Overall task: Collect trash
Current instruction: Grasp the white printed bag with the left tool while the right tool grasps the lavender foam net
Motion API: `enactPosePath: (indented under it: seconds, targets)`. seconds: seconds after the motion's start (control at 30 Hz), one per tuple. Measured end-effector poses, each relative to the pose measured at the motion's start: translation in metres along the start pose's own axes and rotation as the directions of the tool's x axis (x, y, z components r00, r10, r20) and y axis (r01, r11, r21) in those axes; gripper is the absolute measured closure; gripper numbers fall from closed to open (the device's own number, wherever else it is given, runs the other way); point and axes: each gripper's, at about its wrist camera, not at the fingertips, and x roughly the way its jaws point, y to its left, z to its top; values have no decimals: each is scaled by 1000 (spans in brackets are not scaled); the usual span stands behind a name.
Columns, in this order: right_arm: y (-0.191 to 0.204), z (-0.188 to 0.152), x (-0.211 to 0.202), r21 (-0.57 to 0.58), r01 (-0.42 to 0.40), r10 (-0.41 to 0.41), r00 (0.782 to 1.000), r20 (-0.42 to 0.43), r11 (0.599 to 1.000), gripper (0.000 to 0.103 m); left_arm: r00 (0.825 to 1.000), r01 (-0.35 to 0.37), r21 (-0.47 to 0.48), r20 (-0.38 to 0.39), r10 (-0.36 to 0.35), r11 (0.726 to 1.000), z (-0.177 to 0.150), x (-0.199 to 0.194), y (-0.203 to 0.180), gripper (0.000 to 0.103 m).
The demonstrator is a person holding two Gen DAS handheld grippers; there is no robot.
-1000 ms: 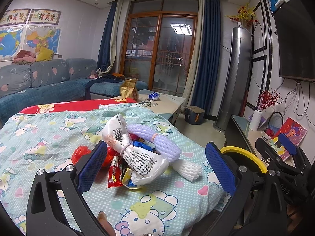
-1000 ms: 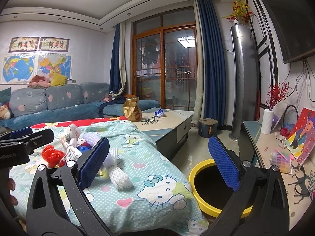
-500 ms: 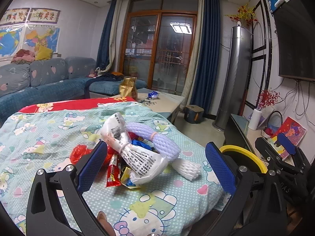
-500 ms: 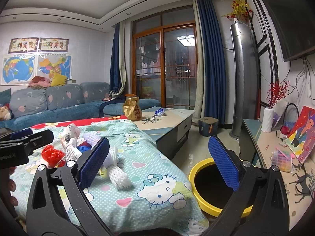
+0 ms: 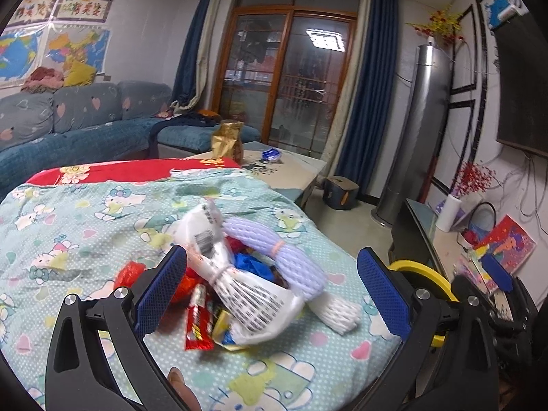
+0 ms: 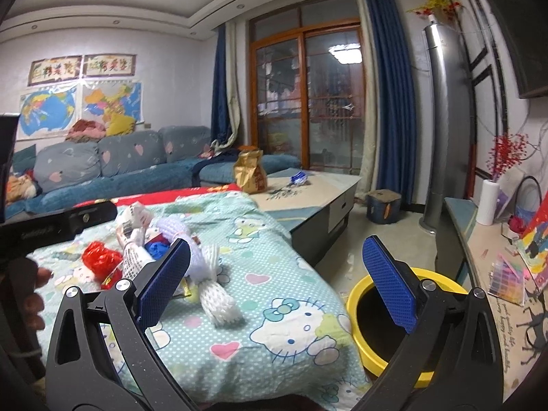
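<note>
Left wrist view: my left tongs (image 5: 272,291) are spread wide with nothing between the blue pads, hovering over the trash pile (image 5: 246,284) on the Hello Kitty cloth (image 5: 85,219). In that heap a white printed bag (image 5: 246,299) lies across a purple foam net (image 5: 274,250), with a white foam net (image 5: 337,310) poking out to the right, a red wrapper (image 5: 198,322) in front and crumpled red plastic (image 5: 132,272) on the left. My right tongs (image 5: 496,279) show at the right edge, above the yellow bin (image 5: 423,270).

Right wrist view: my right tongs (image 6: 277,282) also gape open and empty, off the cloth's (image 6: 274,239) right edge. Their left pad overlaps the trash pile (image 6: 164,250); the white foam net (image 6: 219,299) lies just beyond it. Below the right pad stands the yellow bin (image 6: 359,328) on the floor, beside the cloth's edge. My left tongs (image 6: 54,222) reach in from the left over the pile. Farther back, a gold bag (image 6: 250,171) stands on the coffee table (image 6: 325,188).
</note>
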Motion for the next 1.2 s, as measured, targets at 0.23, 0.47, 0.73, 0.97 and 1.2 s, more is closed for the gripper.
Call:
enactPosePath:
  seconds: [0.23,0.47,0.73,0.97,1.2]
  targets:
    - [10,6,28,4,-96,96,992,-78,995,11,999,-52,-51,-12,51,997,15,19,27,6]
    - [25,14,66,50,-179,185,967,-174,983,10,991,-130,-63,-20,129,989,25,29,55,6]
    - [54,16,101,2,-231,223,935,-274,973,11,988,-131,-112,-103,119,985,24,50,88,6]
    - [65,10,131,15,-287,270,883,-384,958,25,976,-86,-145,-211,54,986,22,82,94,6]
    - [72,3,149,22,-321,296,844,-447,947,41,958,-28,-223,-286,-38,974,16,110,96,9]
